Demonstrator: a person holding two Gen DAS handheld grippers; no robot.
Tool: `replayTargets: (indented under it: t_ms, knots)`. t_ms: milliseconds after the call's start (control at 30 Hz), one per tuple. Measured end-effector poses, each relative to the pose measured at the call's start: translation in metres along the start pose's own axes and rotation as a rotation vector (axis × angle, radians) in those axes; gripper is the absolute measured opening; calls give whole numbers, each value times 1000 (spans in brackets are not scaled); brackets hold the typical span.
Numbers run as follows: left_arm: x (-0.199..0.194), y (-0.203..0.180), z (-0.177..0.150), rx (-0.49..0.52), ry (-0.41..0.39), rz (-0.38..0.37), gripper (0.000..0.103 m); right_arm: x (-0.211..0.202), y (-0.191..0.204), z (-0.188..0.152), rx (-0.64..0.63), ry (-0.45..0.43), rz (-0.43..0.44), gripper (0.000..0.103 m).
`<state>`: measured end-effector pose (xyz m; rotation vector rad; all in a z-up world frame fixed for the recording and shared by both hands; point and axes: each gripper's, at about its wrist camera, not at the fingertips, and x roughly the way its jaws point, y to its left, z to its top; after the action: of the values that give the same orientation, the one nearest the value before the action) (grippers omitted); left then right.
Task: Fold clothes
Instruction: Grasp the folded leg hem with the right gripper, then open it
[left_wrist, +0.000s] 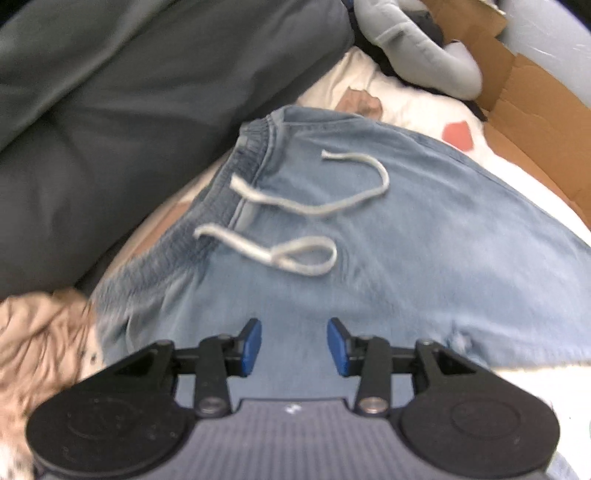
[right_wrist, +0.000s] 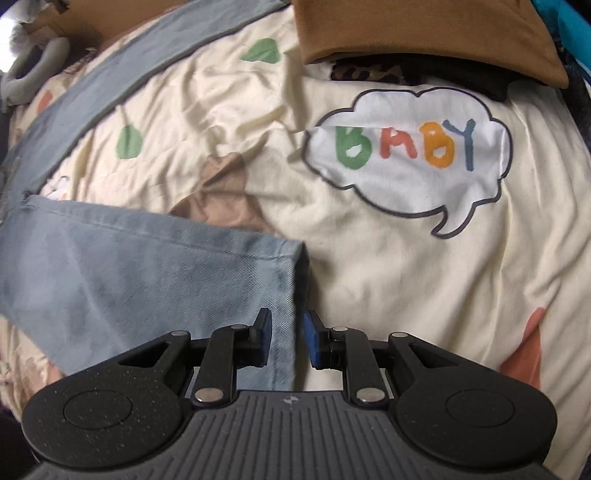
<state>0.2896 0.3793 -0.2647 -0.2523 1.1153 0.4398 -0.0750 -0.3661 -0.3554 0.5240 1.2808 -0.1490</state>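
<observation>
**Bedding spread under light blue trousers, mid-fold**

Cream bedding (right_wrist: 369, 277) with cartoon prints covered the bed. At far left, a dark grey cushion (left_wrist: 110, 129) sat beside the waistband. Light blue trousers (left_wrist: 406, 240) lay flat, their white drawstring (left_wrist: 314, 206) loose on top. The left gripper (left_wrist: 294, 347) hovered over the cloth, fingers (left_wrist: 251, 345) moderately apart, holding nothing. The right gripper (right_wrist: 287, 339) had narrow fingers straddling the trouser leg hem (right_wrist: 291, 280); whether they pinched it was unclear. Folding well likely meant gripping hem and waistband evenly, keeping edges aligned. A speech bubble (right_wrist: 406, 158) printed on the bedding read "BABY".
</observation>
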Motion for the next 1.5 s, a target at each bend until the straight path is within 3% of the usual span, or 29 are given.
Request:
replayTargets:
  t_ms: [200,433,867,933,1000,1267,1367,1433,1467,1500]
  knots:
    - [-28,19,-39,-77,13,-4,44,-9,3,-12,-6,-22,44,26]
    - [-62,22,-57,-204,-10,-38,48,-19,11,-21,-41,-48,56,26]
    - [-74,0,-102,-219,33,-24,50,-13,14,-53,-59,29,98,26]
    - [-72,-4,-110,-216,47,-24,50,-9,12,-60,-55,47,103,30]
    - [-70,-8,-118,-211,61,-24,50,-4,10,-66,-49,66,108,41]
    - [-60,-16,-140,-210,110,-20,51,25,2,-85,21,129,108,41]
    - [-52,-16,-151,-220,133,-20,51,30,5,-87,27,136,112,39]
    - [-45,-15,-161,-235,150,-23,51,28,4,-86,40,136,129,27]
    - [-41,-14,-167,-242,159,-26,51,27,3,-86,47,141,146,13]
    - [-38,-14,-172,-247,170,-33,51,25,2,-85,53,147,158,8]
